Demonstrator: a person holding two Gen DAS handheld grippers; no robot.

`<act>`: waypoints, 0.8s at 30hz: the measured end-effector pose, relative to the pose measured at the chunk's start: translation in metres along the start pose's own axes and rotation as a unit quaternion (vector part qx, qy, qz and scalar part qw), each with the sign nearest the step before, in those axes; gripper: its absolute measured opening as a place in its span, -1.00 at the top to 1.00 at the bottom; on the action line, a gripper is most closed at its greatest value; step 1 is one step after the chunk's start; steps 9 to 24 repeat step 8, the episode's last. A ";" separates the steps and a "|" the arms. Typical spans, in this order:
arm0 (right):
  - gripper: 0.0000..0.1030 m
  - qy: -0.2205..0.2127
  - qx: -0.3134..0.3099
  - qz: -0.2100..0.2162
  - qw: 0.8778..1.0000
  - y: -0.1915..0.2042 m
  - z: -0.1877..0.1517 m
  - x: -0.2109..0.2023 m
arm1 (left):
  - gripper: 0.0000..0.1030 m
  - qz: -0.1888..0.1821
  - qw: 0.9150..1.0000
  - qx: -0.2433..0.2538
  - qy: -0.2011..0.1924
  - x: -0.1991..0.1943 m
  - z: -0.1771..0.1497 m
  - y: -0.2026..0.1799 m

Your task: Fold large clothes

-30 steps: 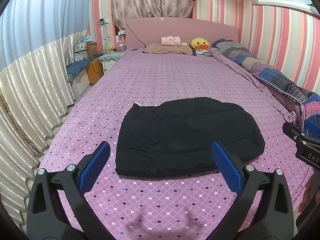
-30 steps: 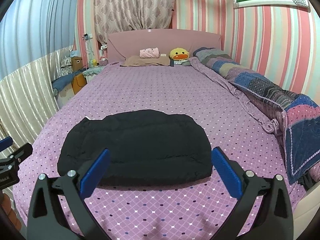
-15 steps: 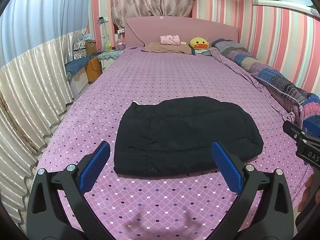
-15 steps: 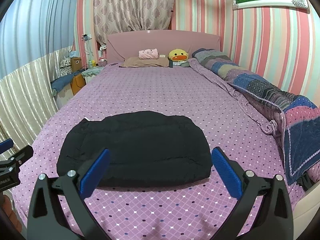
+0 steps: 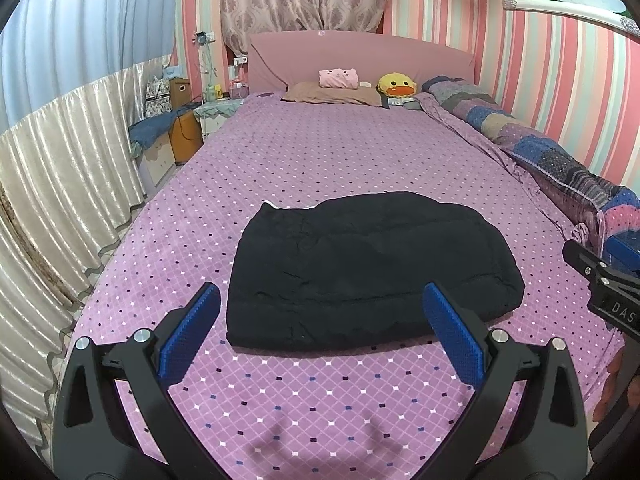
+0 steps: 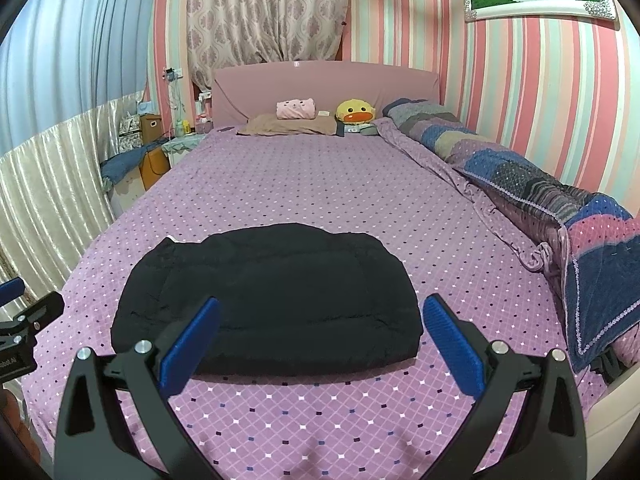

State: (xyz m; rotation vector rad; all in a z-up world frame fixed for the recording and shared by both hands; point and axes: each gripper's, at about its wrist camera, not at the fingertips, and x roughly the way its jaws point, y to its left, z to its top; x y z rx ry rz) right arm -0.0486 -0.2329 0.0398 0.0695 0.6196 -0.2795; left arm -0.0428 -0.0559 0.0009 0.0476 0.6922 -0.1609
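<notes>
A black padded garment (image 5: 368, 268) lies folded into a compact rectangle on the purple dotted bedspread (image 5: 320, 152); the right wrist view shows it too (image 6: 272, 296). My left gripper (image 5: 320, 328) hovers open above the bed just short of the garment's near edge, with nothing between its blue pads (image 5: 188, 332). My right gripper (image 6: 320, 340) is open as well, held above the garment's near right part without touching it. Each gripper shows at the edge of the other's view: the right one (image 5: 600, 280) and the left one (image 6: 20, 328).
A rolled patchwork quilt (image 6: 540, 196) runs along the bed's right side by the striped wall. Pillows and a yellow duck toy (image 5: 396, 86) sit at the pink headboard. A nightstand (image 5: 184, 132) and a pleated curtain (image 5: 60, 168) are on the left.
Both grippers have drawn back and risen slightly from the garment, which now sits a little farther away in both views. The garment has not moved. Both stay open.
</notes>
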 end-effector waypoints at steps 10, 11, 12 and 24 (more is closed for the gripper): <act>-0.96 -0.002 -0.002 -0.001 1.000 -0.001 0.002 0.000 | -0.94 0.004 1.000 0.011 0.002 0.000 0.000 -0.008; -0.96 -0.002 -0.002 -0.001 1.000 -0.001 0.002 0.000 | -0.94 0.004 1.000 0.011 0.002 0.000 0.000 -0.008; -0.96 -0.002 -0.002 -0.001 1.000 -0.001 0.002 0.000 | -0.94 0.004 1.000 0.011 0.002 0.000 0.000 -0.008; -0.96 -0.002 -0.002 -0.001 1.000 -0.001 0.002 0.000 | -0.94 0.004 1.000 0.011 0.002 0.000 0.000 -0.008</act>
